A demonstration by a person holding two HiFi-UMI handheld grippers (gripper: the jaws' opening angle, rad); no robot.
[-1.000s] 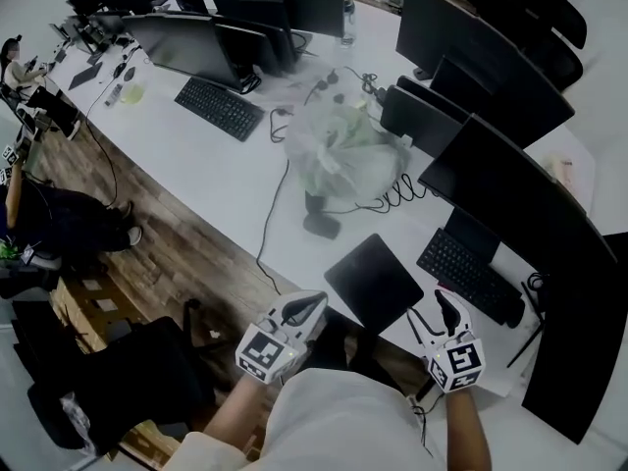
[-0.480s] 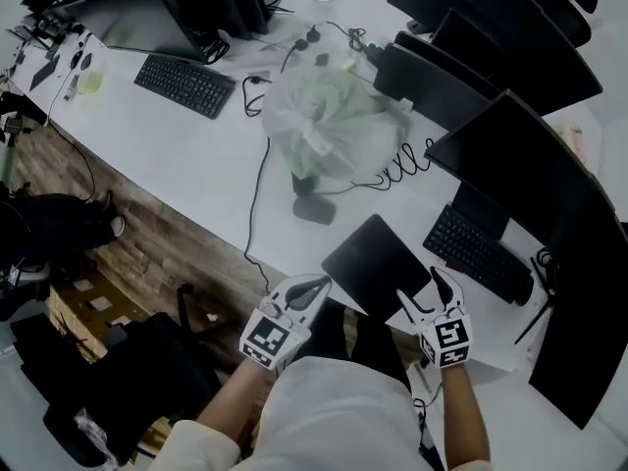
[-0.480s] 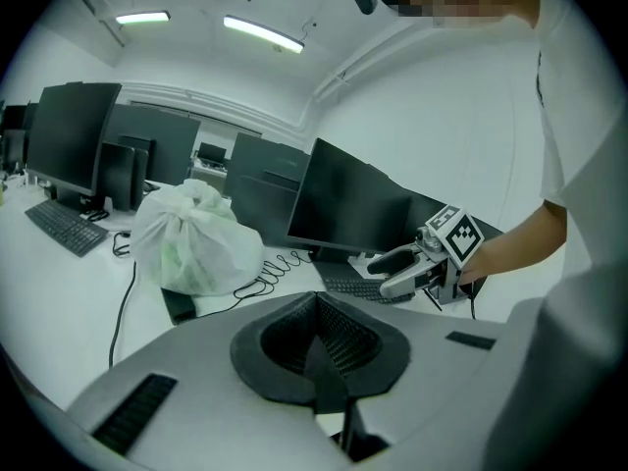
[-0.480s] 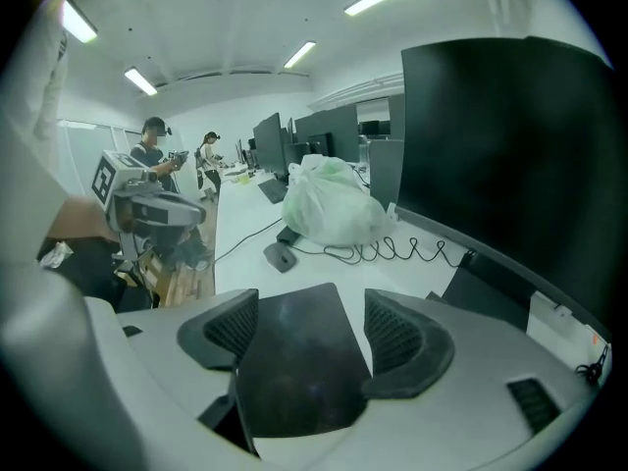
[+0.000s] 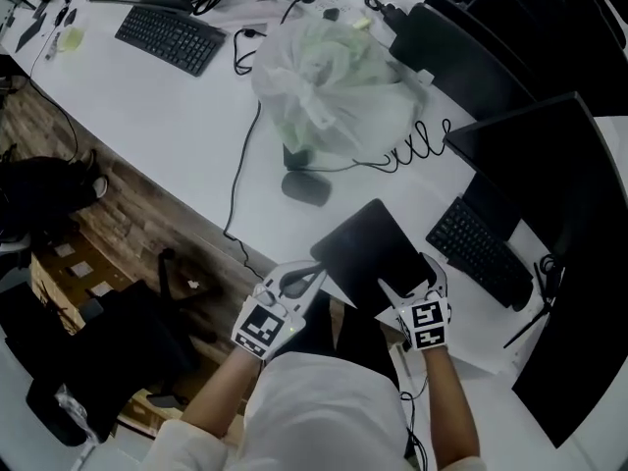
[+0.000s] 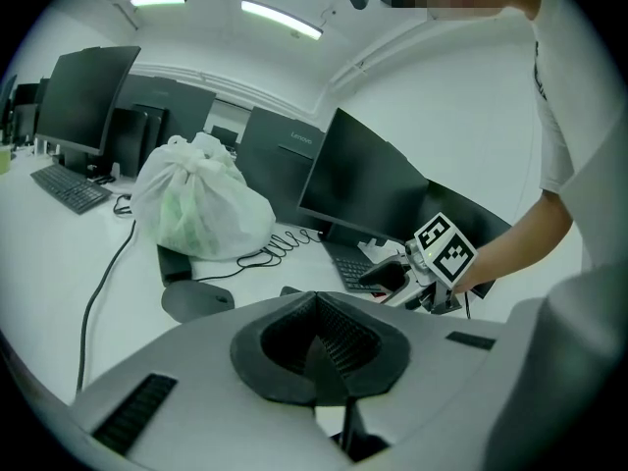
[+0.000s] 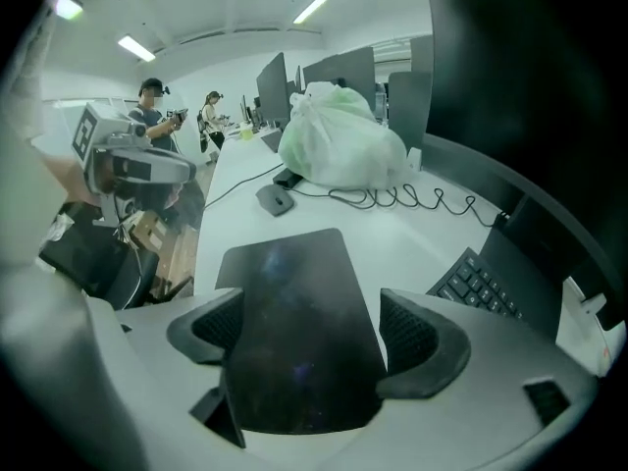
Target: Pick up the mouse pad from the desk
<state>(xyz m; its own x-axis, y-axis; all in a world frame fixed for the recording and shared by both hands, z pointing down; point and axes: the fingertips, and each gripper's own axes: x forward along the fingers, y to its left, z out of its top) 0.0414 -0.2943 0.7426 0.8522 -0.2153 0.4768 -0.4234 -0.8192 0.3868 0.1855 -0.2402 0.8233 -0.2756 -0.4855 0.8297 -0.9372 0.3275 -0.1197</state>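
**Right tongs spread over the mouse pad at the near edge of the tabletop**

The black mouse pad (image 5: 378, 248) lies flat on the white tabletop (image 5: 177, 116), right at its near edge and turned at a slant. The right tongs (image 5: 410, 279) point steeply down over the pad's near right part. Their jaws have just been opening and now stand wide apart. In the right gripper view the pad's dark surface fills the gap between the two ribbed fingers (image 7: 410, 334), and neither presses on it. Whether the tips touch the pad cannot be told.

The left tongs (image 5: 300, 279) are pressed together with nothing between them. They hang at the tabletop's near edge, just beside the pad's near left corner.

Right of the pad a black keyboard (image 5: 481, 251) sits under a dark monitor (image 5: 549, 184). Farther off lies a dark computer mouse (image 5: 306, 187). Beyond it stands a knotted white plastic bag (image 5: 334, 86), with a coiled cable (image 5: 417, 150) on its right. A second keyboard (image 5: 169, 37) rests at the far left.
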